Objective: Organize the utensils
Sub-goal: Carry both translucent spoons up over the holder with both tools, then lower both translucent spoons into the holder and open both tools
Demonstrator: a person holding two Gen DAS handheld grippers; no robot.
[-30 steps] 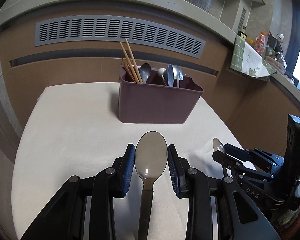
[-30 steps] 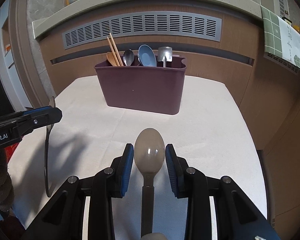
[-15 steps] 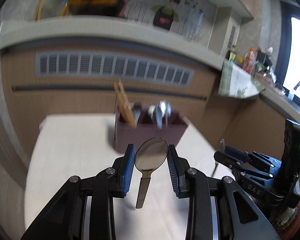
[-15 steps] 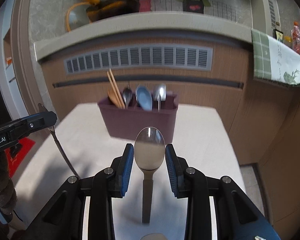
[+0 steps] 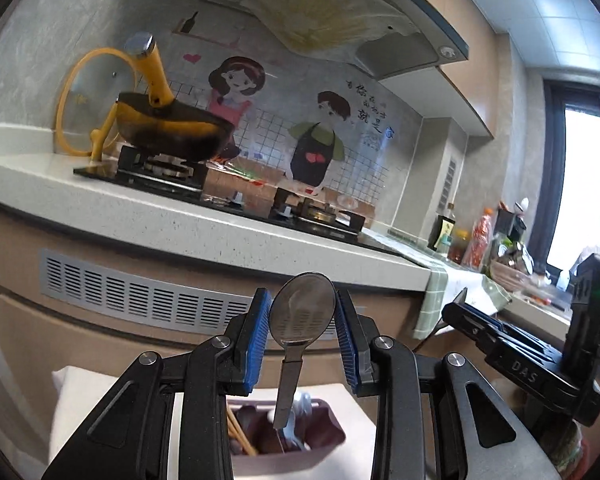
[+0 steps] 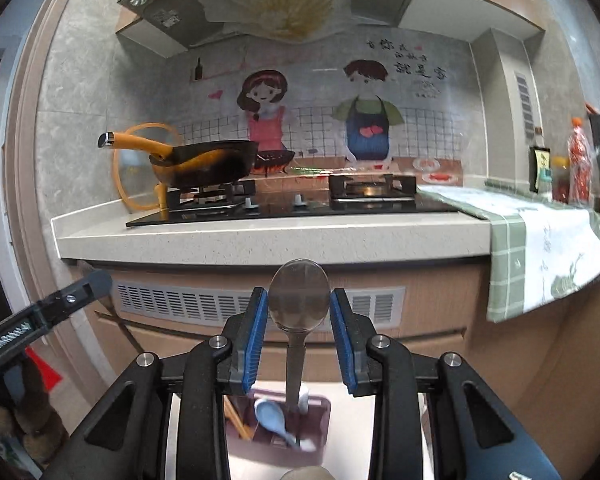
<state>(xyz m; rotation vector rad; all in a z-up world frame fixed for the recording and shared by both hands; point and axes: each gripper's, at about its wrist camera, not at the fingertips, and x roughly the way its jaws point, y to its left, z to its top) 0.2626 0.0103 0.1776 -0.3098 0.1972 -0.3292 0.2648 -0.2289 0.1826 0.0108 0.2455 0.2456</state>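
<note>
A kitchen seen from 2 handheld grippers held high, pointing almost level at a stove counter. On the left, the left gripper [image 5: 302, 336] has its blue pads clamped on the bowl of a metal spoon [image 5: 302, 314], its handle hanging down over a maroon utensil caddy [image 5: 288, 436] on a white-covered table [image 5: 76, 396]. To the right, the right gripper [image 6: 299, 334] pinches a second spoon [image 6: 299, 296] the same way above the caddy, which holds wooden chopsticks [image 6: 234, 420], a light blue spoon [image 6: 270, 412] and, possibly, more cutlery, though blur hides it. Behind, a yellow-handled pan [image 6: 204, 160] sits on the stove [image 6: 292, 200].
</note>
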